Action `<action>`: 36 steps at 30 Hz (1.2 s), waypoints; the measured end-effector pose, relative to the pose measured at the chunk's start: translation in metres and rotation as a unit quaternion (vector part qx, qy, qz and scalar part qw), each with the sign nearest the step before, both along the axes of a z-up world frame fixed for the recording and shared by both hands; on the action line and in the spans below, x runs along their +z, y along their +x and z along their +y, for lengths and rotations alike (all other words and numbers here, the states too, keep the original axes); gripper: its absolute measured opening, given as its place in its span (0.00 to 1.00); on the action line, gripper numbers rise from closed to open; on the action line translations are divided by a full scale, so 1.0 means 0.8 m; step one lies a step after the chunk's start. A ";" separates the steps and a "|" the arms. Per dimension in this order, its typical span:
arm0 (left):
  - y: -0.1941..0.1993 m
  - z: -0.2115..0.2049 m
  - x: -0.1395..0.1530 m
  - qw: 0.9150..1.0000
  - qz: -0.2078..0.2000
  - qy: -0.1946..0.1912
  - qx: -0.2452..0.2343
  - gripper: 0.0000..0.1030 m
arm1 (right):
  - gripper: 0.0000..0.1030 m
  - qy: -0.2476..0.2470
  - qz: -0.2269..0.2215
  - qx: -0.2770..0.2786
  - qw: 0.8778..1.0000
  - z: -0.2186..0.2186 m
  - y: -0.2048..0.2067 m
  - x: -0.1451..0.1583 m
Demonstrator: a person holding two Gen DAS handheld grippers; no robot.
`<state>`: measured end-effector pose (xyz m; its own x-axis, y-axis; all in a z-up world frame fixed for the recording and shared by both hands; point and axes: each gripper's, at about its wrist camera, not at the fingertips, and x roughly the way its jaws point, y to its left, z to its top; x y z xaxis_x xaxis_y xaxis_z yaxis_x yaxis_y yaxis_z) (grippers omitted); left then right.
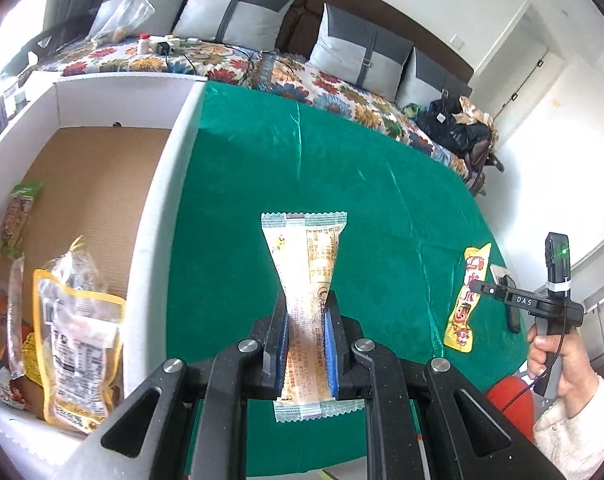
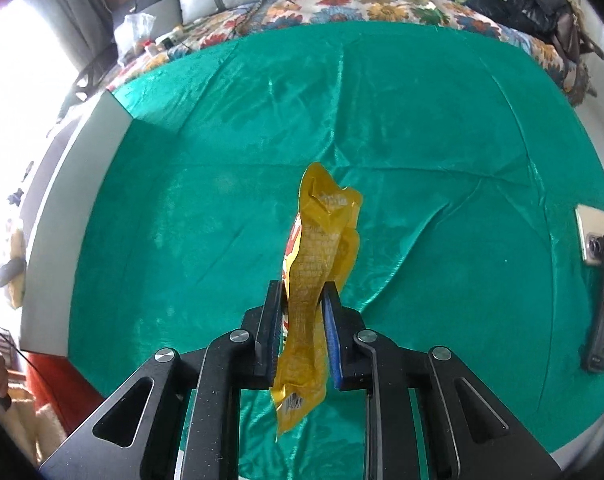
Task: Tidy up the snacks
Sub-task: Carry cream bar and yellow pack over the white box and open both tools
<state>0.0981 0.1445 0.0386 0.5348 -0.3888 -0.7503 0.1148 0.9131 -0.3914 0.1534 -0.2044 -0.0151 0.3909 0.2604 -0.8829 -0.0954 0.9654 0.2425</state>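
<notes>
My left gripper (image 1: 306, 300) is shut on a pale wrapped snack bar (image 1: 304, 256), held above the green cloth (image 1: 342, 168). My right gripper (image 2: 302, 292) is shut on a yellow snack packet (image 2: 322, 240), lifted off the cloth; the packet (image 1: 464, 300) also shows at the right of the left wrist view beside the right gripper's fingers (image 1: 502, 294). A white box (image 1: 158, 208) with a cardboard floor stands left of the cloth. It holds several snack packs, among them a clear and yellow bag (image 1: 76, 344) and a green bar (image 1: 16, 216).
Two phones (image 2: 600, 264) lie at the cloth's right edge. The box's white wall (image 2: 62, 216) runs along the left side. A sofa with a floral cover (image 1: 334, 88), cushions and a black bag (image 1: 458, 128) lies beyond the table.
</notes>
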 end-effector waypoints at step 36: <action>-0.075 0.316 0.003 0.979 0.009 0.079 0.190 0.14 | 0.18 0.187 -0.038 0.284 0.940 0.496 -0.019 0.146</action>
